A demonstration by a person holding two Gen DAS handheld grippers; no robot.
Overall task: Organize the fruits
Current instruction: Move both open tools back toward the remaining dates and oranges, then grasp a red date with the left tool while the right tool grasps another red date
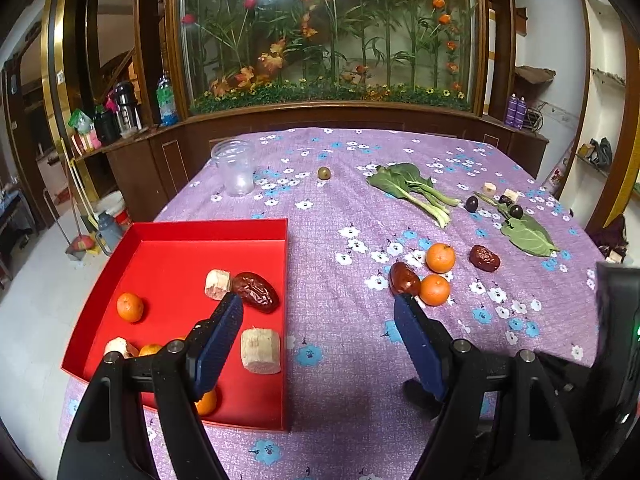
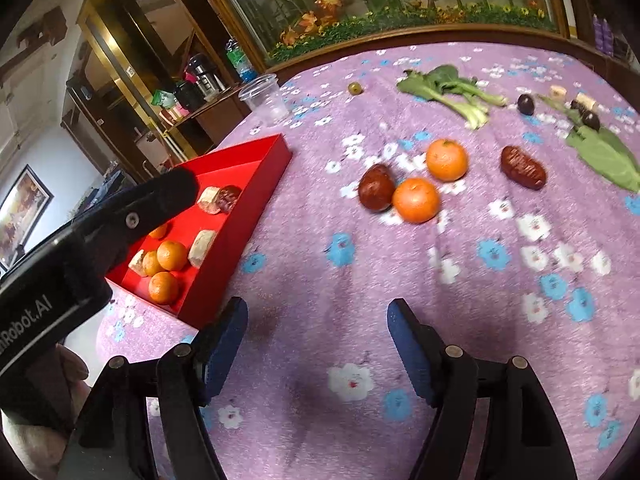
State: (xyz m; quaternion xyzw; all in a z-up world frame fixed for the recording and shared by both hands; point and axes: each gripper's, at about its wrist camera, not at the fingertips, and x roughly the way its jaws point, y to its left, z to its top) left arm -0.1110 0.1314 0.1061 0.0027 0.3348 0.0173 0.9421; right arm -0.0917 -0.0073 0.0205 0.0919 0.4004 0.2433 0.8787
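Note:
A red tray (image 1: pixel 216 227) (image 2: pixel 256 184) at the table's left holds several oranges (image 1: pixel 130 307), a red date (image 1: pixel 256 292) and pale sugarcane chunks (image 1: pixel 262 351). On the purple cloth lie two oranges (image 1: pixel 440 258) (image 2: pixel 416 200), a date (image 1: pixel 404 279) (image 2: pixel 375 187) beside them, and another date (image 1: pixel 485 258) (image 2: pixel 523 168) to the right. My left gripper (image 1: pixel 318 308) is open and empty, over the tray's right wall. My right gripper (image 2: pixel 316 316) is open and empty above bare cloth, short of the loose fruit.
A clear plastic cup (image 1: pixel 234 166) stands at the back left, a green olive (image 1: pixel 323 173) near it. Leafy greens (image 1: pixel 412 188), dark plums (image 1: pixel 472 203) and cane pieces (image 1: pixel 489 189) lie at the back right. The left gripper's body (image 2: pixel 80 248) shows in the right wrist view.

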